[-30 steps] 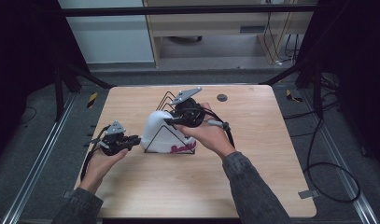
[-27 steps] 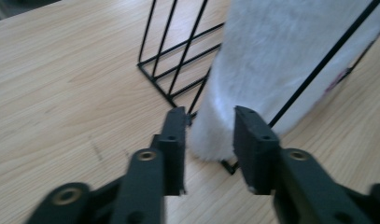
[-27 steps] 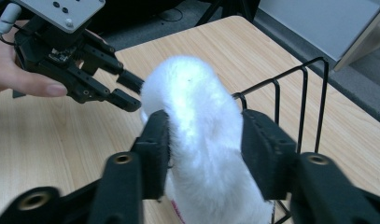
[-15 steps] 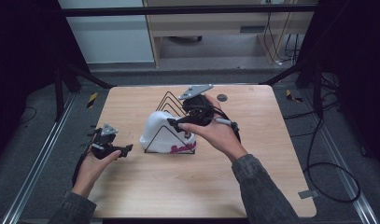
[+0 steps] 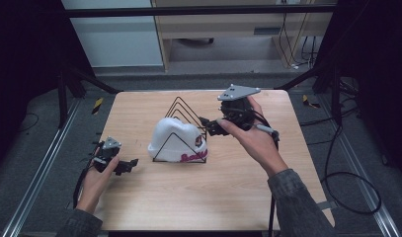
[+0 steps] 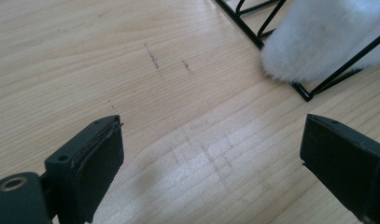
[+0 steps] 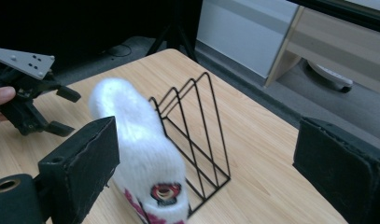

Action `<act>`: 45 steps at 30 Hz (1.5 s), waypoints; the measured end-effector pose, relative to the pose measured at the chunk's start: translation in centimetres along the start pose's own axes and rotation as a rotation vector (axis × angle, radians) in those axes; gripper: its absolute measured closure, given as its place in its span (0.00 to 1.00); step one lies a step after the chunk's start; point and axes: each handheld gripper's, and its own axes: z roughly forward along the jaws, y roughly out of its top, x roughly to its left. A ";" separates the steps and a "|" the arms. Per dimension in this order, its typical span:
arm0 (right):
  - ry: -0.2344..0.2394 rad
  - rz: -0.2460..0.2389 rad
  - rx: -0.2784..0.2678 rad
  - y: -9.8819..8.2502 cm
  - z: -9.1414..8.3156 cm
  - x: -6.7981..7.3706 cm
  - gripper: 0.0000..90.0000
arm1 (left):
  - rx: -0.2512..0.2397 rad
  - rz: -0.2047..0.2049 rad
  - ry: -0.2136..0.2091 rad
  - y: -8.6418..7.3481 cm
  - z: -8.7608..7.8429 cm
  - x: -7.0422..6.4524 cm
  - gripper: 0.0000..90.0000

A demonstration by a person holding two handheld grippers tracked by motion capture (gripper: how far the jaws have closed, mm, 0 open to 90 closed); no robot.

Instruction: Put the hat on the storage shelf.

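Note:
A white fuzzy hat with a red logo sits pushed into a black wire rack at the table's middle. In the right gripper view the hat fills the near slot of the rack. My right gripper hovers just right of the rack, open, its jaws wide apart with nothing between them. My left gripper rests low at the table's left, open and empty. Its view catches a rack corner and the hat's edge.
The wooden table has bare room in front of the rack and on its right side. Cables trail from both grippers. Beyond the far edge lie a dark floor, metal frame legs and a cabinet.
My right gripper has drawn back from the hat to the right and risen a little. My left gripper has slid left and nearer the front edge. The hat stays in the rack.

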 end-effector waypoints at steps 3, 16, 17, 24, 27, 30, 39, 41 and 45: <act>-0.025 0.005 0.001 -0.4 -0.9 -0.7 0.09 | -0.022 -0.021 0.013 -0.2 0.0 0.1 0.07; -0.068 0.015 0.009 -3.0 -3.6 -1.9 0.17 | -0.016 -0.025 0.066 -0.9 0.6 0.2 0.07; -0.063 0.007 0.014 -3.8 -3.9 -1.8 0.17 | -0.012 -0.032 0.064 -1.0 0.7 0.3 0.06; -0.075 0.023 0.049 -6.6 -4.6 -2.3 0.15 | 0.004 -0.022 0.064 -1.2 1.1 0.1 0.06; -0.082 0.048 0.055 -7.8 -4.7 -2.7 0.14 | 0.007 -0.023 0.055 -1.3 1.3 0.0 0.06; -0.093 0.073 0.064 -9.1 -4.6 -3.2 0.14 | 0.016 -0.023 0.055 -1.5 1.5 0.0 0.06; -0.133 0.137 0.101 -13.4 -4.2 -4.0 0.13 | 0.014 -0.043 0.044 -1.9 1.9 0.0 0.05; -0.141 0.151 0.110 -14.3 -3.9 -4.1 0.13 | 0.016 -0.036 0.036 -1.9 2.0 0.0 0.03; -0.145 0.169 0.126 -15.7 -3.4 -4.2 0.13 | 0.012 -0.043 0.033 -2.0 2.1 -0.1 0.01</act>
